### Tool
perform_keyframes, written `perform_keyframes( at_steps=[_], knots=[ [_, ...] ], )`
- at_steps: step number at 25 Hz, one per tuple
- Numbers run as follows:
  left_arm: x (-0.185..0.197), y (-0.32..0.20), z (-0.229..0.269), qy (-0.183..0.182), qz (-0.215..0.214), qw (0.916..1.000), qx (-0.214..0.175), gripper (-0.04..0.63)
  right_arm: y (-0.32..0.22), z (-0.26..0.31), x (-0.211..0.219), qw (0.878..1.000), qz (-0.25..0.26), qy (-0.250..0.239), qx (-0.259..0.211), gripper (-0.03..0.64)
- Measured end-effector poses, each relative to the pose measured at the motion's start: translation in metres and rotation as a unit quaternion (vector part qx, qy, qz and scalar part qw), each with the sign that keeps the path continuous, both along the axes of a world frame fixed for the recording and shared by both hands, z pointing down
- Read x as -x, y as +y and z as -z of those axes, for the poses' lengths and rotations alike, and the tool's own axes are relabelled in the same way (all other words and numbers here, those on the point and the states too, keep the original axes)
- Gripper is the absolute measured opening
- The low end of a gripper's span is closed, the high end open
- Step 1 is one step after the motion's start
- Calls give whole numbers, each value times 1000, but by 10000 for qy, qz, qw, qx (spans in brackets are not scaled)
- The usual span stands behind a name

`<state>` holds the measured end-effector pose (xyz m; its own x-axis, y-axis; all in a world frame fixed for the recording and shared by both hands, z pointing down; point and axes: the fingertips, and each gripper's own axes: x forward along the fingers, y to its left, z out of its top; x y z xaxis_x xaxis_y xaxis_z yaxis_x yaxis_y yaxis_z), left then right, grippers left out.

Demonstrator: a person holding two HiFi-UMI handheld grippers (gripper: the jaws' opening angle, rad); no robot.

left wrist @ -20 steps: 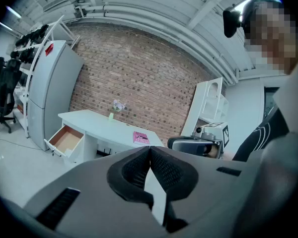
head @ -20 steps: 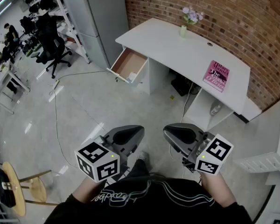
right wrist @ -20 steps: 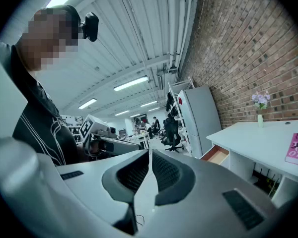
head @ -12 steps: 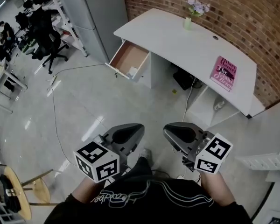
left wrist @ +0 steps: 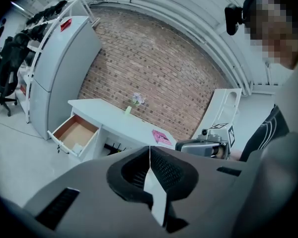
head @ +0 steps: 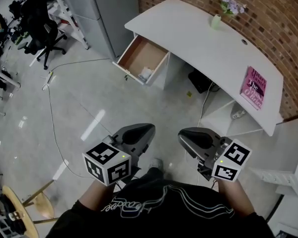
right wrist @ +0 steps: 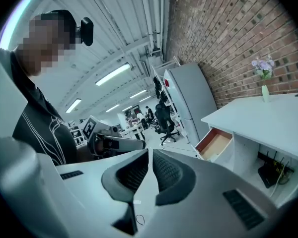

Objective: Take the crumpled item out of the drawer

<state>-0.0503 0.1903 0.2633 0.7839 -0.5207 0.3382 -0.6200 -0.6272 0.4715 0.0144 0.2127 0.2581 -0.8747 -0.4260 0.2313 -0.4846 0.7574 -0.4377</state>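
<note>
Nearer now, the drawer [head: 140, 55] holds the crumpled item [head: 145, 74]; left gripper [head: 149, 129] and right gripper [head: 182, 133] are pinched closed, empty

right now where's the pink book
In the head view, the pink book lies at the right end of the white desk, beside the brick wall, far from the open drawer.

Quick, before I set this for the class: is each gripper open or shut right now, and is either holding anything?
Left gripper: shut, nothing between the jaws.
Right gripper: shut, nothing between the jaws.
</note>
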Motion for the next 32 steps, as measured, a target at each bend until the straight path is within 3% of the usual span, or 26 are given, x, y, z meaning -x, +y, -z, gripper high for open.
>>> perform_keyframes(
  at_steps=[5, 13, 20, 24, 28, 32],
  knots=[
    [28, -39, -19, -109, -57, 9999, 74, 23, -37, -7, 26, 9996, -54, 257, -55, 54],
    [52, -75, -11, -212, 66, 9997, -59, 23, -78, -3, 43, 9993, -33, 283, -262, 54],
    [46, -131, -28, -667, -72, 9975, -203, 25, -139, -19, 41, 9995, 10, 212, -219, 54],
    [40, -189, -56, -941, -170, 9954, -1, 25, -192, -43, 36, 9997, 9, 235, -22, 54],
    [33, -265, -98, -1242, -252, 9916, 247, 25, -260, -76, 28, 9984, 140, 532, -133, 54],
    [29, -335, -138, -1550, -360, 9866, 359, 28, -318, -106, 28, 9983, 399, 431, 36, 55]
  ],
)
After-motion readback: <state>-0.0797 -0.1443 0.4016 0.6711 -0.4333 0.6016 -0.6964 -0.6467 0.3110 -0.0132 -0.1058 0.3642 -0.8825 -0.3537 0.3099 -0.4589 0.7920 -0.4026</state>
